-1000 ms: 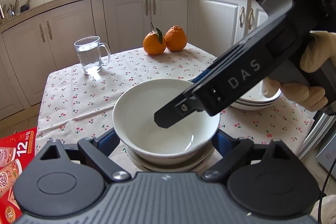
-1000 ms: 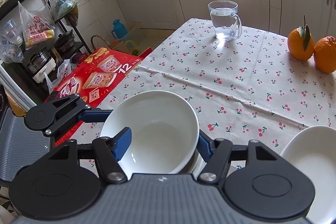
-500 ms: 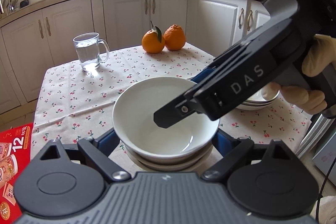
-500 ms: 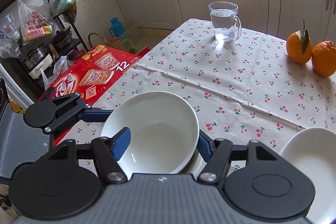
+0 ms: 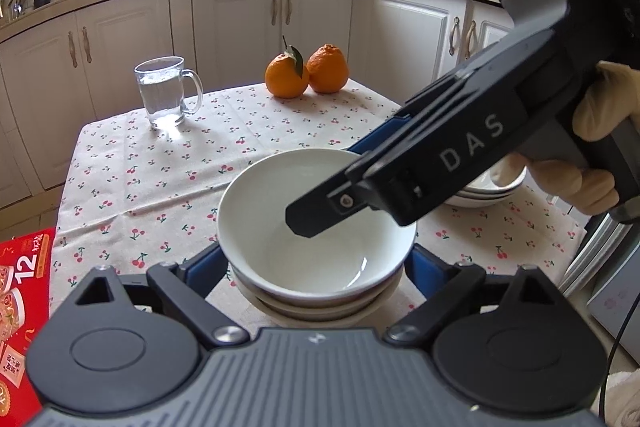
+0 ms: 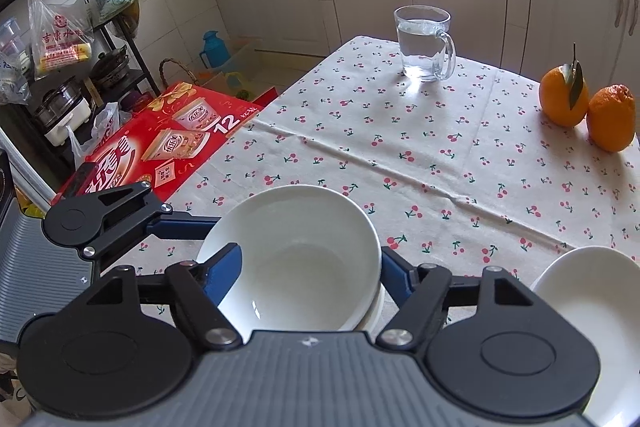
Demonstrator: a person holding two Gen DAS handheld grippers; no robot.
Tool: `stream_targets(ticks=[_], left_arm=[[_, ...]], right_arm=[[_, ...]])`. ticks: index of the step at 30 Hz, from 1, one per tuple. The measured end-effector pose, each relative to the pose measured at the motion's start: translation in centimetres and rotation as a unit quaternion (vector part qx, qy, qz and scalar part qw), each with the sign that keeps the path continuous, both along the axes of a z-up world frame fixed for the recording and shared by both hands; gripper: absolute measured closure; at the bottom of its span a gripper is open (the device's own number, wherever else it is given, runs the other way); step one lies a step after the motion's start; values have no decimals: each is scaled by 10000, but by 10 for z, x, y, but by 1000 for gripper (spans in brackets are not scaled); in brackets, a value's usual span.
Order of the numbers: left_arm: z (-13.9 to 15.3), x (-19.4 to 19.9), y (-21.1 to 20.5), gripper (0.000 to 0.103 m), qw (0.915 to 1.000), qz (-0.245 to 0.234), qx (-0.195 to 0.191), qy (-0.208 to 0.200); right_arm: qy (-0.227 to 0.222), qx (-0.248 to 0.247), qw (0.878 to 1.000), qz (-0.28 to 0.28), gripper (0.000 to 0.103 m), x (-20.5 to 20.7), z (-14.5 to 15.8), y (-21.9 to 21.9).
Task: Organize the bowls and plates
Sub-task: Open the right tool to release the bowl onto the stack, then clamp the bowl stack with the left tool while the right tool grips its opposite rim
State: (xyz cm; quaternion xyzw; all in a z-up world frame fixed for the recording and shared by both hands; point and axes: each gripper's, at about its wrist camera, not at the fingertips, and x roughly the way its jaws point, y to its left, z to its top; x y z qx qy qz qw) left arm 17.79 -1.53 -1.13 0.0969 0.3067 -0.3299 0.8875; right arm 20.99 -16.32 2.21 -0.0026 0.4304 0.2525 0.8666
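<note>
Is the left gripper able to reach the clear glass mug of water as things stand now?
Probably yes. The left gripper stands open around the white bowl, so it is free, and only bare cherry-print tablecloth lies before the glass mug. It must first lift clear of the bowl.

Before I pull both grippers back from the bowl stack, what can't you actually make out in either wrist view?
- How many bowls lie under the top bowl: left wrist view, its rim and the gripper body hide the lower ones.
- Plate stack: left wrist view, mostly behind the right gripper; count unclear.
- Same plate stack: right wrist view, cut off by the frame's edge.
- Left gripper: its fingertips are hidden by the bowl.
</note>
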Motion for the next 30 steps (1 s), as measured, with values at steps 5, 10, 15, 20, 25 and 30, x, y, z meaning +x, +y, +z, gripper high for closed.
stream_targets(ticks=[5,10,15,20,25,30], left_arm=[[3,-6,5,3,9999,-42,17,-104],[3,-12,19,3,9997,-188,101,-138],[-1,-11,37,3,9993,-201,216,-208],[-7,-8,42,2,9979,-441,460,-111],[-21,-9,32,2,9922,-840,918,-77],[-33,-3,25,2,9853,-1239,1176,-35]], right_arm=[[-244,-24,9997,-1,15,-2,8,0],[-661,-172,9976,125,4,-17,15,-2],[-1119,-563,9911,447,0,-43,19,-5],[-1223,-1057,9845,680,0,-68,6,-9],[-1078,-1429,9811,740,0,-80,-18,-8],[-885,-1552,9810,753,0,-77,-39,-8]])
